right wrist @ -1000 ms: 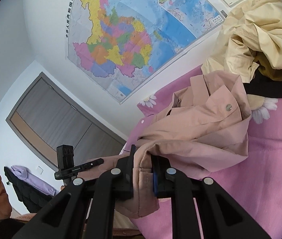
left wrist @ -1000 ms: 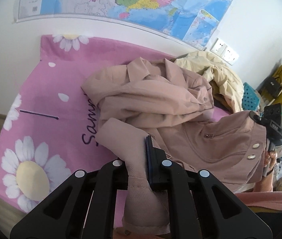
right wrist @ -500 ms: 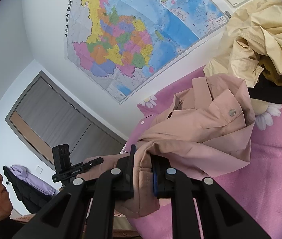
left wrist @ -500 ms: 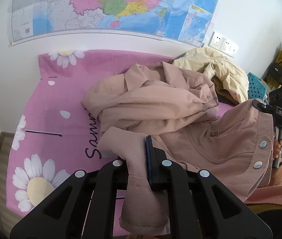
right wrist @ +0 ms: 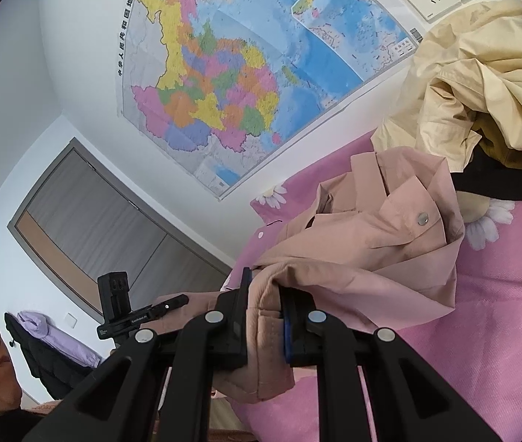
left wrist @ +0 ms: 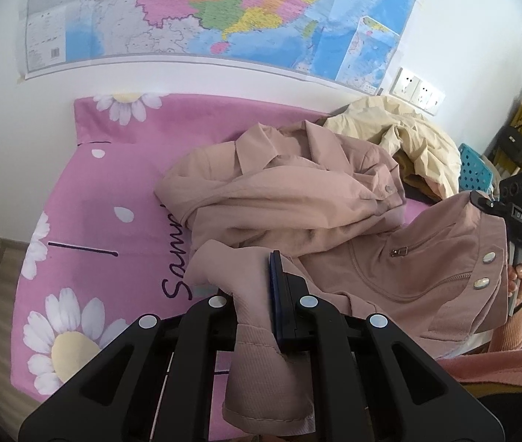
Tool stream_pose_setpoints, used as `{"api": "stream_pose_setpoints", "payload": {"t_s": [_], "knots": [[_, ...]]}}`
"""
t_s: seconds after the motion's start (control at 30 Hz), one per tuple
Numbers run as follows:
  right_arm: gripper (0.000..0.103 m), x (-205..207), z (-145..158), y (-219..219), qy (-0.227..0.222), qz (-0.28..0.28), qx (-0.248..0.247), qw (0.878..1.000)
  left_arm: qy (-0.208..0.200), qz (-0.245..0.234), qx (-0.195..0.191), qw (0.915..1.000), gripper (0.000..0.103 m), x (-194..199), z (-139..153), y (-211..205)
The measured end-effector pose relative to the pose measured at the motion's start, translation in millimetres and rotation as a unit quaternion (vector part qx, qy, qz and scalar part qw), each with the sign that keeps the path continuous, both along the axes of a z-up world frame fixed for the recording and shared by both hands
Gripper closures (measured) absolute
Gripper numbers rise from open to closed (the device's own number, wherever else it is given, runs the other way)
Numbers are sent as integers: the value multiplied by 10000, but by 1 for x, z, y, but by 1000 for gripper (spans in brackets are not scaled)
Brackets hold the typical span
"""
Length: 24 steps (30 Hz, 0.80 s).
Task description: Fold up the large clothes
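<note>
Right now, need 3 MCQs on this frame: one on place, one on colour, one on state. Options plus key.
1. Where does the cream jacket lie relative to the pink jacket?
A. Behind it, nearer the wall with the sockets
B. Under the left gripper
C. On the floor

2. What colour is the bedsheet?
A. Blue with stripes
B. Pink with white daisies
C. Plain grey

3. What is the left gripper doing?
A. Jaws wide open over bare sheet
B. Clamped on the cream jacket
C. Jaws shut on a fold of the pink jacket

Key: 1 A, the cream heap sits past the pink jacket, below the sockets. 2 B, daisies show on pink cloth. 3 C, pink fabric is pinched between the jaws.
</note>
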State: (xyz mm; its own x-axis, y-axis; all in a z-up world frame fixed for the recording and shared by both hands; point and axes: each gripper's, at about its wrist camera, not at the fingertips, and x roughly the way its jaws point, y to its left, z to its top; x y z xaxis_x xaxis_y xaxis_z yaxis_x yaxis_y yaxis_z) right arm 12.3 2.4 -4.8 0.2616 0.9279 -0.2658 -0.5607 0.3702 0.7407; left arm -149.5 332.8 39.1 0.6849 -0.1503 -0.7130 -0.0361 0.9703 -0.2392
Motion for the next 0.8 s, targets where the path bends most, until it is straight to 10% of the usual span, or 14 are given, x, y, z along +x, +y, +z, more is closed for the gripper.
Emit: {"api": "stream_pose_setpoints", "payload": {"t_s": [0.8], "knots": [[90, 3, 6, -1, -83, -49, 9, 10000, 4, 76, -114, 9999, 94, 5, 5, 8]]}}
